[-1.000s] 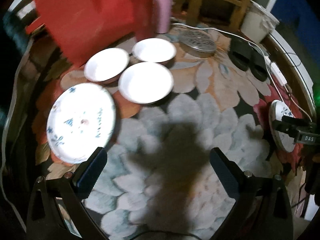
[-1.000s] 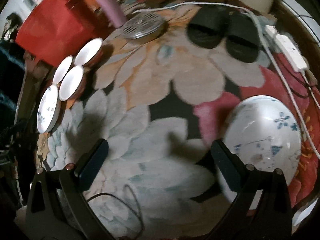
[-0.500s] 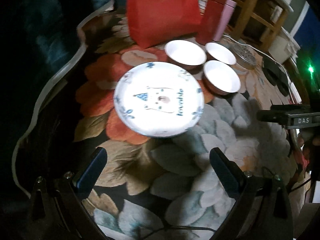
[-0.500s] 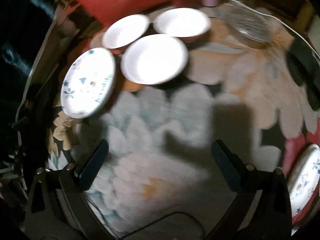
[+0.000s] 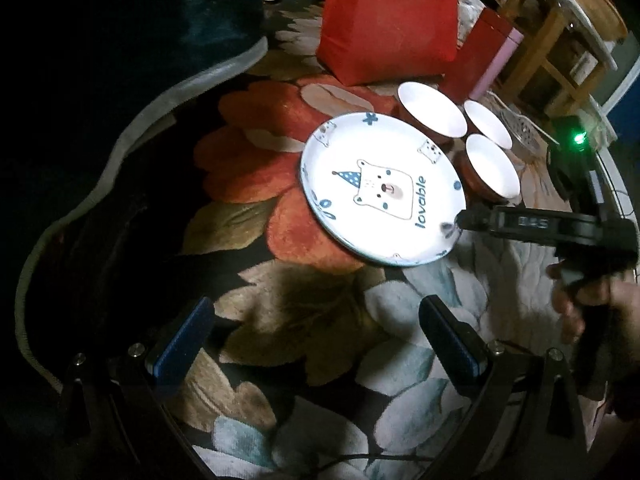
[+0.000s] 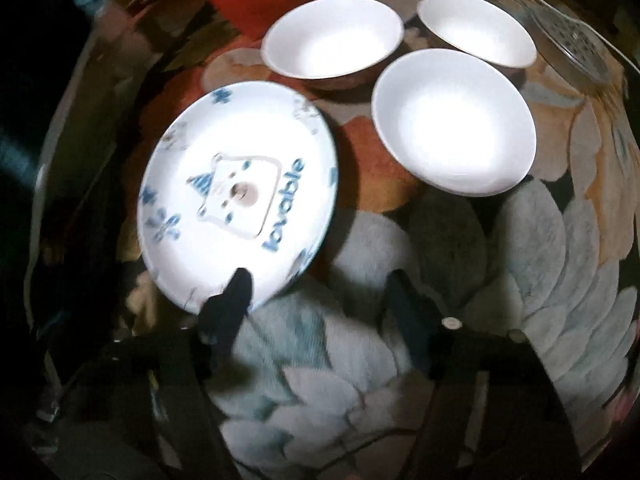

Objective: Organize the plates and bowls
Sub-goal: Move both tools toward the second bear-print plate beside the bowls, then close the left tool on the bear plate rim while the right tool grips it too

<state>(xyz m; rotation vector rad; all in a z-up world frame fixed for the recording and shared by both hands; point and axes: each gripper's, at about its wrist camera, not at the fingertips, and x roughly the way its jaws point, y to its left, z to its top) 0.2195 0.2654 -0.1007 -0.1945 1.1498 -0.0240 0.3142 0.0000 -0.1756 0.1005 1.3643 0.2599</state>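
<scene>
A white plate (image 5: 382,188) with a blue bear and the word "lovable" lies on the floral rug; it also shows in the right wrist view (image 6: 236,192). Three white bowls with brown outsides stand close together beyond it (image 5: 432,114) (image 5: 487,124) (image 5: 492,166); in the right wrist view they are at the top (image 6: 332,36) (image 6: 476,28) (image 6: 452,120). My left gripper (image 5: 316,332) is open and empty, short of the plate. My right gripper (image 6: 320,288) is open; its left finger (image 6: 240,288) lies over the plate's near rim, and it reaches the rim from the right in the left wrist view (image 5: 464,220).
A red bag (image 5: 388,20), a red box (image 5: 476,60) and a pink bottle (image 5: 496,68) stand behind the bowls. A round metal grate (image 6: 572,40) lies to the right of them. Wooden furniture (image 5: 560,48) is at the back right. The rug's edge (image 5: 120,136) runs along the left.
My right gripper has moved in to the plate's rim and its fingers stand closer together. My left gripper has shifted slightly, so the plate sits more to the right in its view.
</scene>
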